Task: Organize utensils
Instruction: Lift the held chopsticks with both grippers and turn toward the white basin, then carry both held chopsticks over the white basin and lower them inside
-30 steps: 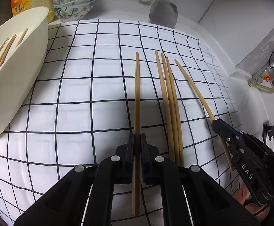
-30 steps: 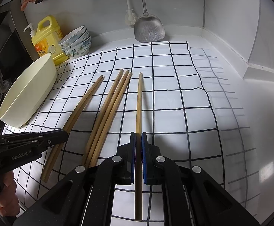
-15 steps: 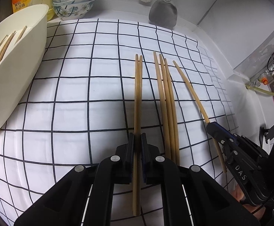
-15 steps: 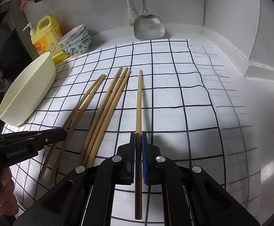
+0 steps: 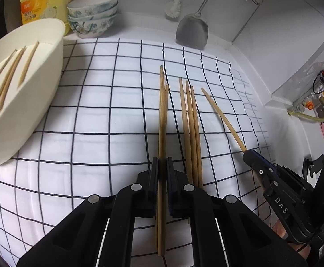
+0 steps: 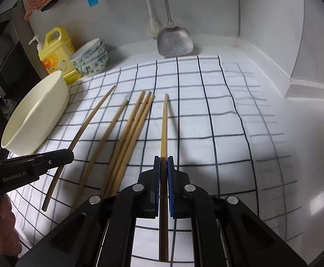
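Note:
My left gripper [image 5: 161, 166] is shut on one wooden chopstick [image 5: 161, 120] and holds it lifted above the checked cloth [image 5: 95, 120]; a second chopstick [image 5: 166, 102] lies on the cloth just under it. Three chopsticks [image 5: 192, 122] lie side by side to its right. My right gripper [image 6: 164, 164] is shut on another chopstick [image 6: 164, 124], raised over the cloth [image 6: 206, 122]; it shows at the right in the left wrist view [image 5: 251, 155]. The cream oval bowl [image 5: 48, 77] at the left holds several chopsticks [image 5: 8, 77]. The left gripper [image 6: 69, 154] shows at the left of the right wrist view.
A yellow detergent bottle [image 5: 44, 6] and stacked patterned bowls [image 5: 93, 15] stand at the back left. A metal spatula [image 5: 192, 31] and a brush [image 5: 173, 9] lean on the back wall. A white counter [image 6: 295, 155] and wall are at the right.
Both grippers have lifted with their chopsticks. The left gripper's chopstick has risen off the one beneath it and moved a little toward the bowl.

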A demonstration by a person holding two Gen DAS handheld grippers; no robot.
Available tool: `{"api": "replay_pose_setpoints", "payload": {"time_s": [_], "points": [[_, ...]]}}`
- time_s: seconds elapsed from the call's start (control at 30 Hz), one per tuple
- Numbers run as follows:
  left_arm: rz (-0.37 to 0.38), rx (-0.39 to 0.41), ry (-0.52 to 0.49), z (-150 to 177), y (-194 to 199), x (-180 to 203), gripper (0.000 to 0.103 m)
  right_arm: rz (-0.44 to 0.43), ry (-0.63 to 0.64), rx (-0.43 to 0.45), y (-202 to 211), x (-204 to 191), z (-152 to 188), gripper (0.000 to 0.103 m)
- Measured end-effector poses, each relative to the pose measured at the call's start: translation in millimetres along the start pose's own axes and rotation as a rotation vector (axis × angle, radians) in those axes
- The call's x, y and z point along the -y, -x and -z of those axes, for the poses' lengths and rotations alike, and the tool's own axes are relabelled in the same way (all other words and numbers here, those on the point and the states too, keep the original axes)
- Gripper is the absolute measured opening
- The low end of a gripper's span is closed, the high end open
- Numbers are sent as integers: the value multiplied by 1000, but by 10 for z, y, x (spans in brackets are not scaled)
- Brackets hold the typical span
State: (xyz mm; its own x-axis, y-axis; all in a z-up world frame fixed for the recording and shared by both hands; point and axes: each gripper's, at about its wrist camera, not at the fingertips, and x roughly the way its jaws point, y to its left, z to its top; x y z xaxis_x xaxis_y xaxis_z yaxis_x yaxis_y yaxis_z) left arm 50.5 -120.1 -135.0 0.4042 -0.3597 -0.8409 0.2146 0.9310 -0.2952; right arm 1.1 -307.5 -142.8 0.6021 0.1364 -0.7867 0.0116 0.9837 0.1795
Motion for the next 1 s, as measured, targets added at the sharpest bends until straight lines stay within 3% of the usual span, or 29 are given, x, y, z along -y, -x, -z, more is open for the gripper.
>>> {"api": "replay_pose_setpoints", "payload": {"time_s": [0.33,0.63,1.0], "points": [[-52,76,35,-75,620,-226,8,-45,56,51,347,-378,-299,6],[4,107,12,-351,963,-614,8,3,-16,14,274,-627,-352,6],[43,127,4,-574,1199,-905,7,30,-2,80,547,-1031,-636,6]]}}
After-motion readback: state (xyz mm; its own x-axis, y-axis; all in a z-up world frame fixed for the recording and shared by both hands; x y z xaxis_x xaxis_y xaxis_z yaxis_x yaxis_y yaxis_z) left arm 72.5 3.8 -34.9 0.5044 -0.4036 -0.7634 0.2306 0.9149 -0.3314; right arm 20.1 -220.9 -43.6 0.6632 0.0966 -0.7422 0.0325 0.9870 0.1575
